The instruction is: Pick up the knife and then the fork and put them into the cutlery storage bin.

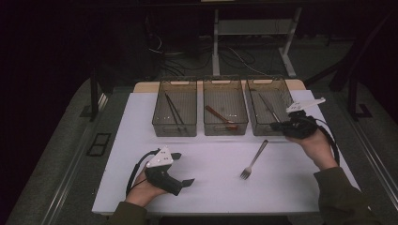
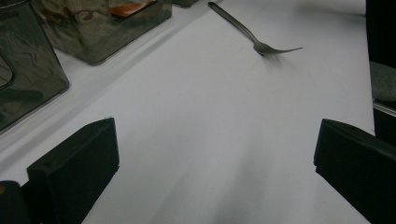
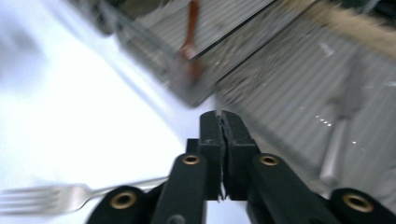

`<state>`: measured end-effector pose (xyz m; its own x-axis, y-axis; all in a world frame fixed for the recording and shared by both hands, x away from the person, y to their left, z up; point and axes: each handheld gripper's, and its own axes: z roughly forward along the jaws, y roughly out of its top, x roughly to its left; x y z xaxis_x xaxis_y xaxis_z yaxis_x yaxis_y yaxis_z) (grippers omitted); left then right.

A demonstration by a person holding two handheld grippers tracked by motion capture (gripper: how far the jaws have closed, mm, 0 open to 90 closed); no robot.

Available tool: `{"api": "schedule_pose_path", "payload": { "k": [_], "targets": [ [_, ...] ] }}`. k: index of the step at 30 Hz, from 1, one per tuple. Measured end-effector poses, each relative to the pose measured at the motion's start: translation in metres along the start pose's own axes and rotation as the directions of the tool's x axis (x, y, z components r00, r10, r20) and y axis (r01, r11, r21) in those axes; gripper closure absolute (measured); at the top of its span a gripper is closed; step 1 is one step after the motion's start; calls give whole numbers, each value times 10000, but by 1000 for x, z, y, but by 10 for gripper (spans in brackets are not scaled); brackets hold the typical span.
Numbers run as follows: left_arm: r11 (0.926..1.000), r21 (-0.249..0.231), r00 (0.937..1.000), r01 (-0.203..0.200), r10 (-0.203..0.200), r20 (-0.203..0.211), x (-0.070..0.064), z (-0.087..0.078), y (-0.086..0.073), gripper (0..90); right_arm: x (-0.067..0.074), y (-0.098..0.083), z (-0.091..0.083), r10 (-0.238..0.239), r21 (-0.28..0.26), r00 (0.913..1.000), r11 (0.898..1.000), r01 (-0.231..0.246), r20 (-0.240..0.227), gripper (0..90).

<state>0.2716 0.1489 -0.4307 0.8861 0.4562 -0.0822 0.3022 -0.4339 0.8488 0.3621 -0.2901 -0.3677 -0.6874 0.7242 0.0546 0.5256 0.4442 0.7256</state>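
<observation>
Black jaws on our right claw (image 3: 222,122) are pressed flat together with nothing between them, hovering by the front rim of the right-hand bin (image 1: 271,112) at the far right of the table. Our left claw (image 1: 184,169) rests near the front left edge with its jaws spread wide apart and only bare table between the pads, so it holds nothing either. The fork (image 1: 254,160) we're after is slim shiny metal, lying flat on the white tabletop (image 1: 211,187) between the two claws, tines toward us, handle angled up toward the bins, and neither claw touches it. Three clear, smoky plastic bins with ribbed floors sit in a row at the back: the left bin (image 1: 174,114) has dark chopsticks (image 1: 173,111) in it, the middle bin (image 1: 225,112) a reddish-brown spoon (image 1: 219,117), and the right one a silvery knife (image 1: 269,108). Nothing lies between either claw and the fork. The right gripper view is pretty blurry, so finer details there are hard to tell.
</observation>
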Motion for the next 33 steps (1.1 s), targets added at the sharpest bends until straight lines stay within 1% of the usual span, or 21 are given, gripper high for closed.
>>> {"api": "schedule_pose_path", "payload": {
  "k": [2,3,5,7,10,12,14,15,17,20,23,30,33],
  "targets": [
    [10000,-4,10000,34,-34,-3,0,0,0,0,5,-7,11,-126,354,9999,9993,129,-97,900],
    [10000,-40,10000,33,-33,2,0,0,0,0,6,-10,17,-105,502,9999,9987,111,-123,900],
    [10000,-25,10000,46,-46,2,1,0,0,0,8,-15,30,-118,1022,9999,9947,130,-119,900],
    [10000,-38,10000,36,-36,-8,1,0,0,0,8,-18,42,-101,1326,9998,9911,121,-156,900],
    [10000,2,10000,23,-23,-13,2,0,0,0,9,-18,56,-331,1718,9994,9845,345,-114,900],
    [10000,9,10000,20,-20,2,2,0,0,0,8,-19,63,-309,1765,9995,9838,308,-21,900],
    [10000,-8,10000,38,-38,14,1,0,0,0,8,-19,69,-340,1837,9994,9824,345,-60,900],
    [10000,-2,10000,34,-34,11,1,0,0,0,8,-20,72,-369,1952,9993,9800,383,-110,900],
    [10000,2,10000,23,-23,3,1,0,0,0,10,-21,76,-577,2235,9983,9730,571,-41,900],
    [10000,3,10000,16,-16,13,1,0,-1,0,11,-23,76,-645,2425,9979,9680,646,-83,900],
    [10000,-44,10000,32,-32,24,1,0,-1,0,12,-24,72,-771,2682,9970,9603,766,-88,900],
    [10000,15,10000,19,-19,34,1,1,0,0,16,-33,59,-871,3170,9954,9436,953,-398,900],
    [10000,13,10000,18,-18,39,1,1,0,0,18,-38,52,-913,3395,9946,9349,1029,-501,900]
  ]
}}
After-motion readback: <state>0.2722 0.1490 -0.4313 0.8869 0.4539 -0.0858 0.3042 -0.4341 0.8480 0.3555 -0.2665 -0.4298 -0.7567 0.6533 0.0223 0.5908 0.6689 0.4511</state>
